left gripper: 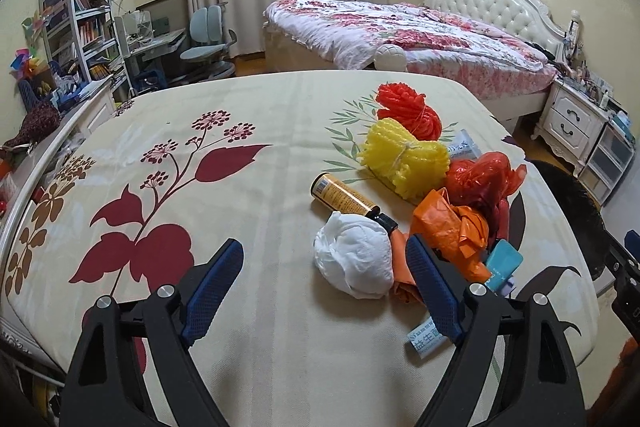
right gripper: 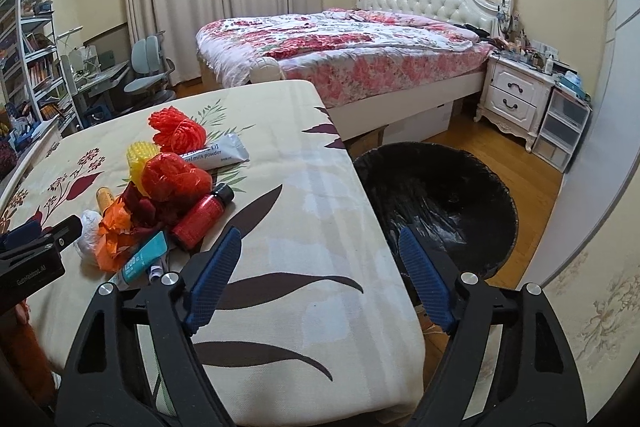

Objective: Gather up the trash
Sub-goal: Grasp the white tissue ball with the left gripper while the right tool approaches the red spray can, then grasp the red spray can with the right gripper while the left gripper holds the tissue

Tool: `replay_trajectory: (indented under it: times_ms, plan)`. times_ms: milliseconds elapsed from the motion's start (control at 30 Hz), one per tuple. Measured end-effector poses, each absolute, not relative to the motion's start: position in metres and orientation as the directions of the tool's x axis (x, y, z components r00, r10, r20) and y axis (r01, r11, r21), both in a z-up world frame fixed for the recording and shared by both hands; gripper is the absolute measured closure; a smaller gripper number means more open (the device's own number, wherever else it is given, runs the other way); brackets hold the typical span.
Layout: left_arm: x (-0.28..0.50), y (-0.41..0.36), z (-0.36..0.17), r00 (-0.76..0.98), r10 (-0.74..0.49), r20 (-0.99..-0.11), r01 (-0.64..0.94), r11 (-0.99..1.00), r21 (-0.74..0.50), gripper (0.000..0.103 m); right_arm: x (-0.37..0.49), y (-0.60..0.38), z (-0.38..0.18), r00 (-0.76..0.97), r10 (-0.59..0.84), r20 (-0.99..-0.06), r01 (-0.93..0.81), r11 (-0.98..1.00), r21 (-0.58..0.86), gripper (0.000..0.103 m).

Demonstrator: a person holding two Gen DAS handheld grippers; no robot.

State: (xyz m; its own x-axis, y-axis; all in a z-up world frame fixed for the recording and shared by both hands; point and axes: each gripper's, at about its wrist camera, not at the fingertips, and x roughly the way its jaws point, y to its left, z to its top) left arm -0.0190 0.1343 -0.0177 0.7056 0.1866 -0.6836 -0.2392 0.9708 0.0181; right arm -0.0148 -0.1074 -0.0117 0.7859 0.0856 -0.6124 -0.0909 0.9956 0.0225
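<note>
The left gripper (left gripper: 326, 291) stood wide open at the bottom of its own view, blue-padded fingers (left gripper: 214, 291) spread apart and holding nothing. The right gripper (right gripper: 320, 277) was likewise spread wide and empty (its black frame filled the lower corners). The left gripper's body showed at the right view's left edge.

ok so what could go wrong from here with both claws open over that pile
1. The yellow can lies on its side beside the white wad; a nudge from the left claw could roll it away.
2. The orange bag overlaps the red bag, so a grab may drag both.
3. The bin sits below the table edge; light wrappers released by the right claw might miss it.
</note>
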Motion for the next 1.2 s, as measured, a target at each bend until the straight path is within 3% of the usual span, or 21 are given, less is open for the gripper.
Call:
replay_trajectory:
  times_ms: [267, 433, 500, 600, 1200]
  plan:
    - [-0.005, 0.131, -0.035, 0.683, 0.178, -0.708, -0.221, 0.975, 0.031, 0.021, -0.014, -0.102, -0.014, 0.778, 0.092, -0.621, -0.098, 0.995, 0.024, 0.024]
    - [-0.006, 0.132, -0.037, 0.689, 0.156, -0.708, -0.194, 0.981, 0.027, 0.044, -0.012, -0.097, -0.016, 0.776, 0.097, -0.623, -0.11, 0.994, 0.018, 0.024]
    - [-0.007, 0.13, -0.037, 0.693, 0.13, -0.71, -0.167, 0.986, 0.018, 0.06, -0.011, -0.094, -0.016, 0.776, 0.102, -0.622, -0.118, 0.993, 0.016, 0.024]
    - [-0.008, 0.129, -0.037, 0.698, 0.107, -0.708, -0.145, 0.989, 0.006, 0.068, -0.012, -0.088, -0.015, 0.776, 0.113, -0.62, -0.133, 0.991, 0.014, 0.024]
    - [-0.023, 0.155, -0.022, 0.722, 0.133, -0.679, -0.201, 0.979, -0.022, 0.073, 0.001, -0.063, -0.003, 0.783, 0.163, -0.6, -0.193, 0.981, 0.015, 0.024]
